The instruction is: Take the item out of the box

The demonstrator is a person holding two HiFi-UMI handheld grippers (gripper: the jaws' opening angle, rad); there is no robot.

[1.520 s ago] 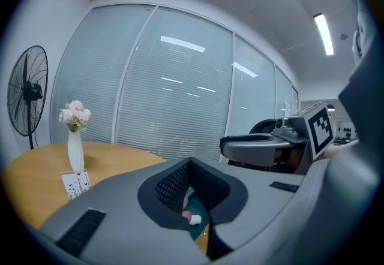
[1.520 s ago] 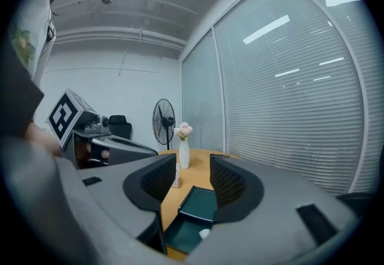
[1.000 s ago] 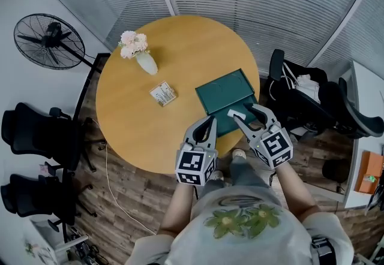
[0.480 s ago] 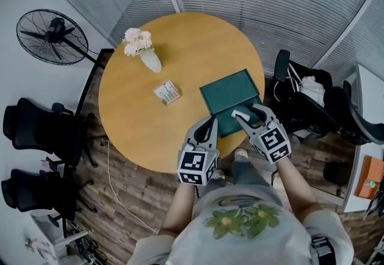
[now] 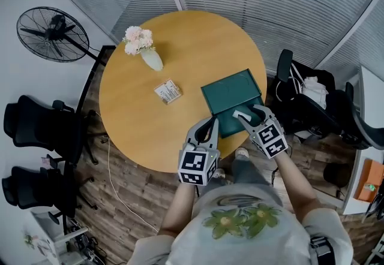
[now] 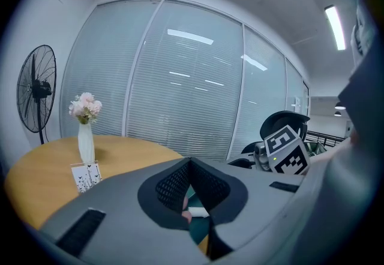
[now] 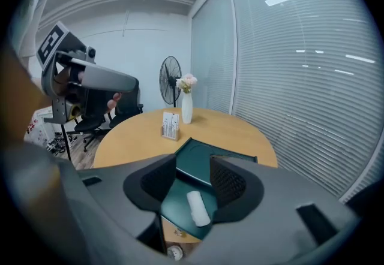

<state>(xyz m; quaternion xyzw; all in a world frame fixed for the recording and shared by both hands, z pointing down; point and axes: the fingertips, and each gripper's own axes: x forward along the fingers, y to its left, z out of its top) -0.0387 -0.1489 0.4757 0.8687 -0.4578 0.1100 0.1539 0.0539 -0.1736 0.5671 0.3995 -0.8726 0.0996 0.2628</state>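
Note:
A dark green flat box (image 5: 233,95) lies open on the right side of the round wooden table (image 5: 144,120), its near part reaching the table's edge. A small white roll (image 5: 239,116) rests in that near part. My right gripper (image 5: 248,112) hovers open over it, and in the right gripper view the roll (image 7: 197,208) lies on the green box (image 7: 177,198) just below and between the spread jaws of the right gripper (image 7: 193,162). My left gripper (image 5: 208,121) is held shut beside the box's left near corner, with nothing in it. The left gripper view shows the left gripper (image 6: 191,163) with its tips meeting.
A white vase of pink flowers (image 5: 144,51) and a small card holder (image 5: 167,91) stand on the table's left half. A floor fan (image 5: 51,36) and black chairs (image 5: 36,132) are at the left. Another black chair (image 5: 303,99) stands close to the right of the box.
My right gripper has edged slightly right and forward over the box's near part. The left gripper has hardly moved. The head view has shifted a little.

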